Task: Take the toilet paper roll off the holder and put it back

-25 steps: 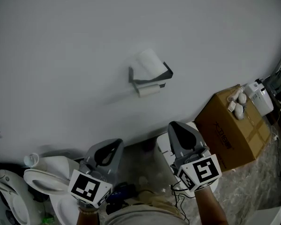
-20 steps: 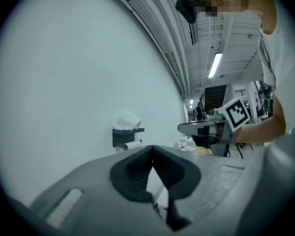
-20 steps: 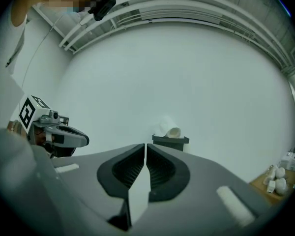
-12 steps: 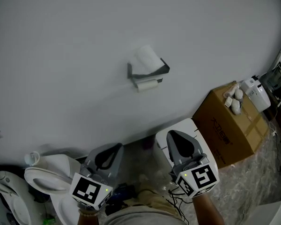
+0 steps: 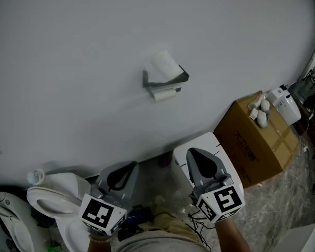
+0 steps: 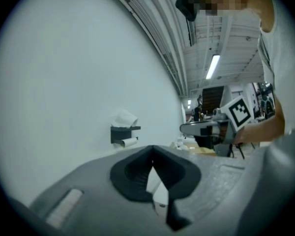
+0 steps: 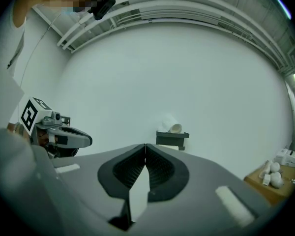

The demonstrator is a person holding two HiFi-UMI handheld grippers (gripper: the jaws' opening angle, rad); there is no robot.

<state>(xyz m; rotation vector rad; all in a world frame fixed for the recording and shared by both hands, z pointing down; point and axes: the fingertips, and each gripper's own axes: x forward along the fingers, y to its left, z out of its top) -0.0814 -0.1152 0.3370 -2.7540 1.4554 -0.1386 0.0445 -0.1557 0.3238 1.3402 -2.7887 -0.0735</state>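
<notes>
A white toilet paper roll (image 5: 164, 65) rests on top of a dark grey holder (image 5: 168, 83) fixed to the white wall; a second smaller roll (image 5: 165, 94) hangs under it. The roll also shows in the left gripper view (image 6: 124, 118) and in the right gripper view (image 7: 171, 124). My left gripper (image 5: 122, 171) and right gripper (image 5: 201, 159) are both held low, well short of the wall, jaws shut with nothing between them. From the left gripper view the right gripper (image 6: 206, 128) shows at the right.
A cardboard box (image 5: 257, 140) with small white objects on it stands at the right, a white appliance (image 5: 286, 106) behind it. A white toilet (image 5: 52, 198) is at the lower left and a white box (image 5: 199, 146) lies under the right gripper.
The view shifted slightly, so holder and box sit a little left. The right gripper dropped lower and nearer to me; the left gripper barely moved. Both stay away from the wall.
</notes>
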